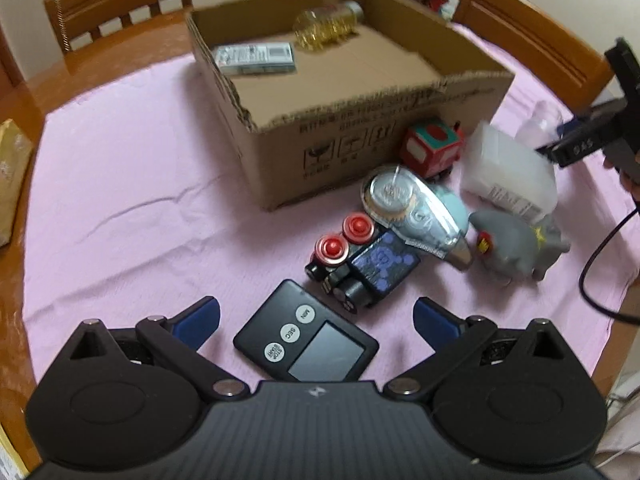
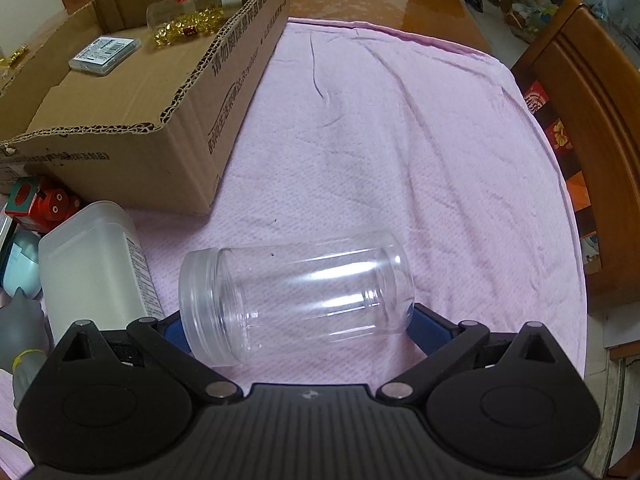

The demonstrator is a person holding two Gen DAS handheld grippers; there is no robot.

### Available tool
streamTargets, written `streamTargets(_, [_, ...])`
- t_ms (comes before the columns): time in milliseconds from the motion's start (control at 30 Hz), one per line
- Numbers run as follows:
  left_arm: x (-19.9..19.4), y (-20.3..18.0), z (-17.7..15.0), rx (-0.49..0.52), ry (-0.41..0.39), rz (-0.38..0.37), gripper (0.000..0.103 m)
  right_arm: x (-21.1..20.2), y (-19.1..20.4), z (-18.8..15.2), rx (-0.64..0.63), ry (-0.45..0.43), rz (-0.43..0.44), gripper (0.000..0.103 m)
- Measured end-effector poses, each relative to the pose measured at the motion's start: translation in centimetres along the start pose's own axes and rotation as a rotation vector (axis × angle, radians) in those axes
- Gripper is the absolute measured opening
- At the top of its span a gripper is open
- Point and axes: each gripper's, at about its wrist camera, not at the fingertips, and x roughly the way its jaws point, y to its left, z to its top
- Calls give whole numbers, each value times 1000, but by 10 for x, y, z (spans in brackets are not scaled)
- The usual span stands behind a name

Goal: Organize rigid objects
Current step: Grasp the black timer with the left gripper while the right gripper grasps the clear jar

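My left gripper (image 1: 316, 320) is open and empty, its fingers either side of a black digital timer (image 1: 306, 346) lying on the pink cloth. Ahead lie a black toy with red buttons (image 1: 356, 260), a silver gadget (image 1: 416, 210), a grey rhino figure (image 1: 520, 246), a red toy train (image 1: 432, 146) and a white plastic container (image 1: 508, 168). My right gripper (image 2: 296, 324) is wide open around a clear plastic jar (image 2: 296, 300) lying on its side; whether the pads touch it I cannot tell. The cardboard box (image 1: 360, 136) holds a bottle of gold capsules (image 1: 328, 26) and a flat case (image 1: 254, 58).
Wooden chairs (image 1: 116, 12) stand behind the table and at the right (image 2: 592, 120). The box (image 2: 160, 136) sits left of the jar, with the white container (image 2: 92, 264) beside it. A black cable (image 1: 600, 272) hangs at the right edge.
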Motion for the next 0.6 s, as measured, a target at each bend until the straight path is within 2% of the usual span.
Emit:
streamTargets(233, [9, 4, -9, -11, 75, -91, 102, -1, 0, 0, 2, -4, -1, 103])
streamTargets(367, [4, -7, -19, 27, 114, -154, 102, -1, 0, 1, 4, -1, -2, 103])
streamTargets(500, [7, -15, -22, 53, 90, -67, 98, 0, 0, 3, 4, 5, -2, 103])
streamTargets(600, [8, -19, -23, 83, 69, -32, 92, 0, 0, 4, 4, 6, -2, 103])
